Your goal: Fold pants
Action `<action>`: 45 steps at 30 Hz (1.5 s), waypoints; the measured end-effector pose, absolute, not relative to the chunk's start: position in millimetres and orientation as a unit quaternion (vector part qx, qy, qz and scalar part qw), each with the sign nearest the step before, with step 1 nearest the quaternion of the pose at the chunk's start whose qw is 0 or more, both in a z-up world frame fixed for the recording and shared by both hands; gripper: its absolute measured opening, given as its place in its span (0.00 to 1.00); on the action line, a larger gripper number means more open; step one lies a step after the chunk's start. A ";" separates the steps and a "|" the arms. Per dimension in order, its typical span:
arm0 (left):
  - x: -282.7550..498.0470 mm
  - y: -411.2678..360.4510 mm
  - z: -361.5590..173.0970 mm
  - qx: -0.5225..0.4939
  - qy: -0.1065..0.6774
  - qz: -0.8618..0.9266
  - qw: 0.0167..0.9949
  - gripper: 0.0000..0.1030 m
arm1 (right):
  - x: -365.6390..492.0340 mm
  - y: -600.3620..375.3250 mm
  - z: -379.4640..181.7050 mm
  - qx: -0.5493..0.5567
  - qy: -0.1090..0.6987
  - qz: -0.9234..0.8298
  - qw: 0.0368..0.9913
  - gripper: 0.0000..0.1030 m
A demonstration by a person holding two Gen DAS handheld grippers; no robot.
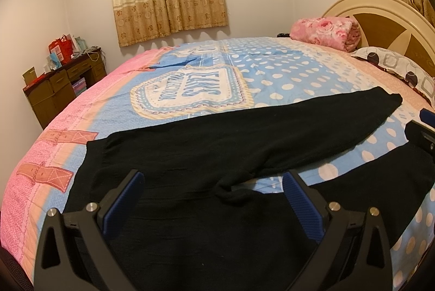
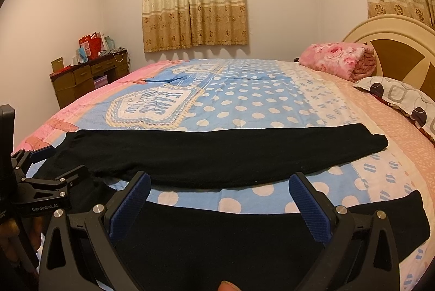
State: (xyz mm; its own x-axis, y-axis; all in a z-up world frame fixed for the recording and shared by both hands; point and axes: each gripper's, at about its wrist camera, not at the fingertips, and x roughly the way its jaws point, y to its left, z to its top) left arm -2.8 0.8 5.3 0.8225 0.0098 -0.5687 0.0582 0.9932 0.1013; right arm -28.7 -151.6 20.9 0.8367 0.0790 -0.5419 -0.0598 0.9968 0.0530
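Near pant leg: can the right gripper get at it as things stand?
Probably yes. The right gripper is open, jaws spread over the near pant leg, which lies flat on the bedspread. Nothing sits between them; the left gripper is off towards the waist.

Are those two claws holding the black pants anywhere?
No. The left gripper and right gripper both stand open above the black pants, gripping nothing.
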 end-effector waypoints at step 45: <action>131.3 207.1 -10.3 0.001 0.394 0.179 0.901 1.00 | 202.9 -507.0 -24.3 0.069 0.415 -0.124 0.899 0.97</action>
State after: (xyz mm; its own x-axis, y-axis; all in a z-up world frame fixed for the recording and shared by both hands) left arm 131.3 207.1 -10.3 0.6250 0.3241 -0.7101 -0.3228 0.9356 0.1429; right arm 202.9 -507.0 -24.3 0.6245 -0.1655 -0.7633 0.2793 0.9600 0.0204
